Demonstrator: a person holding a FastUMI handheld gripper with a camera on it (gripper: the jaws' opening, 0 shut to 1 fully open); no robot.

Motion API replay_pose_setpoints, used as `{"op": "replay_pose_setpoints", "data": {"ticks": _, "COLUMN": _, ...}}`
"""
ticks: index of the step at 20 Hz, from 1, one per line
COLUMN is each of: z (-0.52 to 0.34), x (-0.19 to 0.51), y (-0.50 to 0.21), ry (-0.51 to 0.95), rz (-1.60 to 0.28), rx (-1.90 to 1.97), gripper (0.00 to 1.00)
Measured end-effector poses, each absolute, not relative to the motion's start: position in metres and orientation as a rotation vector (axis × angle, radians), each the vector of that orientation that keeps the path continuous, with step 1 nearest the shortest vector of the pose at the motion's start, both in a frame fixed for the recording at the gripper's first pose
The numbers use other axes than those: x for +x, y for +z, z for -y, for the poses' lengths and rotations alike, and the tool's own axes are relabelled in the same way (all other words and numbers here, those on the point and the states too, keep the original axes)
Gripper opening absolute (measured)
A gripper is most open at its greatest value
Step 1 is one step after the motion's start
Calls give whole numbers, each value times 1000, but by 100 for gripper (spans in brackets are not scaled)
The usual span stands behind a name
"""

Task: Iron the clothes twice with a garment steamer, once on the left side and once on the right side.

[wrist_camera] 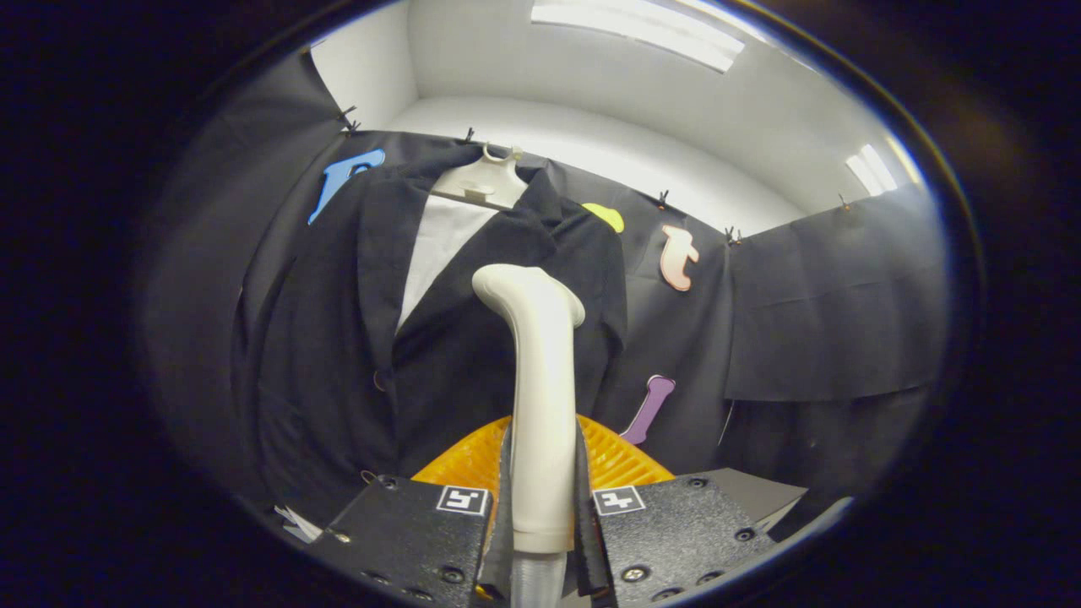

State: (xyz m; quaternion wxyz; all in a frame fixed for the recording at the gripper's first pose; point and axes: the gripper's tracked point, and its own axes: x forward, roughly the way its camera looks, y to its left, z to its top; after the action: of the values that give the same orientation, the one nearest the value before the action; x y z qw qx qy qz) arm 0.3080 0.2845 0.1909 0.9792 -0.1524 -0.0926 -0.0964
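Clothes came first in this scene: a dark jacket point(439, 338) hung on a pale hanger point(481, 181) against the booth's black cloth wall point(811, 321), with a white panel point(439, 245) showing between its lapels. It hung straight ahead of the gripper point(543, 507) and beyond the fingers, its long axis running top to bottom.

Both fingers pressed on the handle of the garment steamer point(540, 397), one on each side, so the gripper was closed on it. The steamer stood upright between them — a smooth, cream, rounded plastic stem that bent at the top into a head turned toward the jacket. That head sat in front of the chest of the jacket, on the panel to the right of the lapel opening; whether it touched the cloth could not be told.

The relation that mattered was this: the jacket's length ran vertically and the steamer's stem lay along the same line, so a stroke up or down the panel looked the natural move, then a shift across to the other side.

The jacket looked matte and slightly napped. Behind the steamer's stem lay an orange ribbed plastic thing point(625, 460), fan-shaped, just ahead of the fingers.
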Motion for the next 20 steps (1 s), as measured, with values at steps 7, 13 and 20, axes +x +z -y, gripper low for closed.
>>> {"op": "replay_pose_setpoints", "data": {"ticks": 7, "z": -285, "x": 295, "y": 142, "ry": -210, "rz": 102, "rx": -329, "gripper": 32}}
{"op": "replay_pose_setpoints", "data": {"ticks": 13, "z": -283, "x": 281, "y": 97, "ry": -213, "rz": 22, "rx": -362, "gripper": 32}}
{"op": "replay_pose_setpoints", "data": {"ticks": 20, "z": -284, "x": 265, "y": 60, "ry": -200, "rz": -49, "rx": -393, "gripper": 32}}
